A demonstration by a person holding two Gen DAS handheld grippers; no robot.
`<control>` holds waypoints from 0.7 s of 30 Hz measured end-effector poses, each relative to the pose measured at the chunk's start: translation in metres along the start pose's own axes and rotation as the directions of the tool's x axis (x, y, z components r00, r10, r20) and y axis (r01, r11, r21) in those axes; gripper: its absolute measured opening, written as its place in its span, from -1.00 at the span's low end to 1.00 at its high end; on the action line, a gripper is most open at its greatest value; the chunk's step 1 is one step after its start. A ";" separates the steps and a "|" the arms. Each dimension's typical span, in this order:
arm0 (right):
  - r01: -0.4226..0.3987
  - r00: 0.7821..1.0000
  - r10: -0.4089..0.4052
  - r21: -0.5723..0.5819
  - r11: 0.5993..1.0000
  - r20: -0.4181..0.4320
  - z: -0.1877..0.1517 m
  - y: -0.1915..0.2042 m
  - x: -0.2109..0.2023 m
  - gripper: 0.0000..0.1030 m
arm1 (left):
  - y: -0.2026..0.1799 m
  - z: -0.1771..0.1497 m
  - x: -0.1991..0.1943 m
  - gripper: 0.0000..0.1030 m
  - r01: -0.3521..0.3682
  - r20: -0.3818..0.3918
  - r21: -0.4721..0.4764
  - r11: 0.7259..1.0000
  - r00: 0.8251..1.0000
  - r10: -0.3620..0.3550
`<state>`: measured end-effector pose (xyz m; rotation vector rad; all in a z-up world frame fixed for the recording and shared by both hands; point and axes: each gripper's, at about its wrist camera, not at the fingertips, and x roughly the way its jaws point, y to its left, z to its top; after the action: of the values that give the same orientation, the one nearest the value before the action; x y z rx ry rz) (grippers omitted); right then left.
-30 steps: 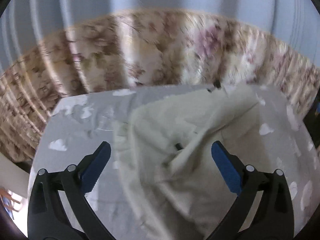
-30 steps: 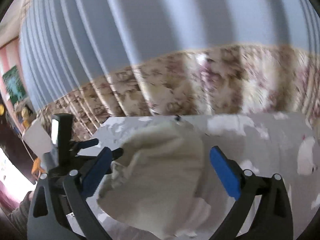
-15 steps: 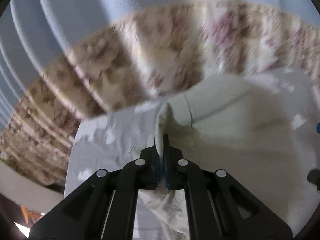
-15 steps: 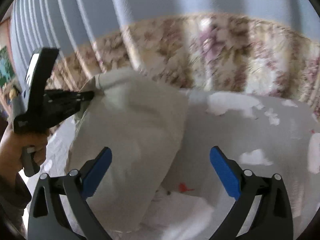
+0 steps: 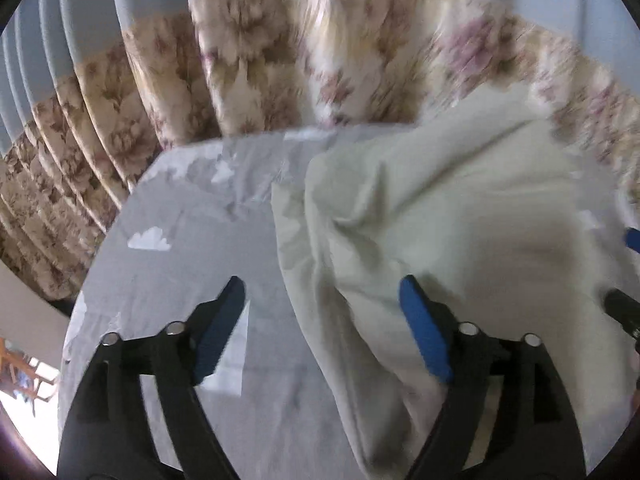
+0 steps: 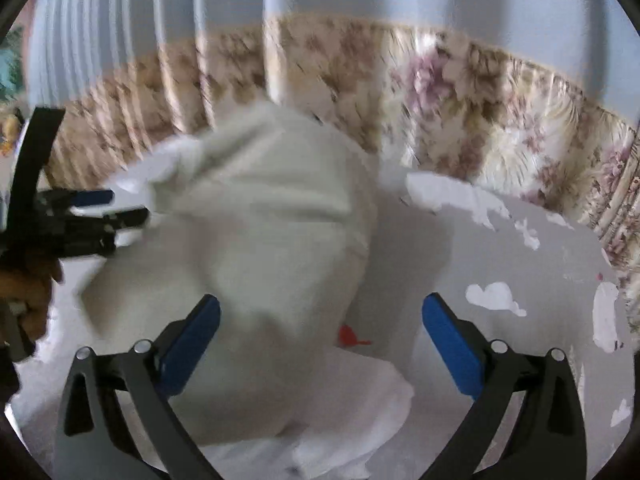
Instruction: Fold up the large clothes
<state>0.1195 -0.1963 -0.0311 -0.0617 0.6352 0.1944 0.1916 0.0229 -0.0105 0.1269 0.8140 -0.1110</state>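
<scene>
The left hand-held gripper [image 5: 322, 312] has its jaws opening, released, with the edge of the cream garment [image 5: 460, 208] lying between and to the right of its fingers. The right hand-held gripper [image 6: 320, 332] is spread wide and empty; the garment [image 6: 260, 240] lies bunched ahead and under its left finger. Both hang over the grey surface [image 5: 180, 272], with a flowered curtain [image 5: 280, 60] beyond.

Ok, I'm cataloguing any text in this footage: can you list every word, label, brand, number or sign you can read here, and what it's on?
None can be read.
Cream garment: no print or tag text visible.
Small red mark beside the garment: too blurred to tell what it is.
Grey tablecloth: white cloud shapes only, no lettering.
Floral curtain: pattern only.
</scene>
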 end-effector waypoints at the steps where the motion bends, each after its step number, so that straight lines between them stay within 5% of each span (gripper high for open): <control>1: -0.004 1.000 0.004 -0.011 1.000 0.011 -0.001 0.003 -0.006 0.95 | -0.004 -0.005 -0.017 0.70 0.020 0.026 0.009 1.000 0.999 -0.020; 4: -0.006 1.000 0.006 -0.069 0.998 0.001 -0.015 0.018 -0.008 0.95 | -0.017 -0.016 -0.033 0.73 0.071 0.035 0.034 0.997 0.997 -0.072; 9: 0.031 0.996 -0.040 -0.098 0.995 -0.085 -0.037 0.025 0.018 0.95 | -0.032 -0.043 0.007 0.82 -0.006 -0.075 0.095 0.995 0.997 0.013; 13: 0.014 0.996 -0.024 -0.120 0.993 -0.082 -0.032 0.026 0.013 0.95 | -0.025 -0.047 0.005 0.83 -0.008 -0.072 0.077 0.997 0.997 0.013; 16: 0.000 0.999 0.004 -0.077 0.997 0.047 -0.002 0.011 -0.015 0.95 | -0.016 -0.024 -0.023 0.77 0.001 0.005 0.083 0.997 1.000 -0.002; 21: 0.136 0.981 -0.128 -0.046 0.990 0.147 0.063 -0.012 0.009 0.96 | -0.012 0.051 -0.032 0.85 -0.031 0.121 0.044 0.999 0.992 0.025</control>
<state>0.1659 -0.1996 0.0145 -0.1425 0.4797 0.0872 0.2051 0.0049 0.0468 0.1731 0.6890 -0.1098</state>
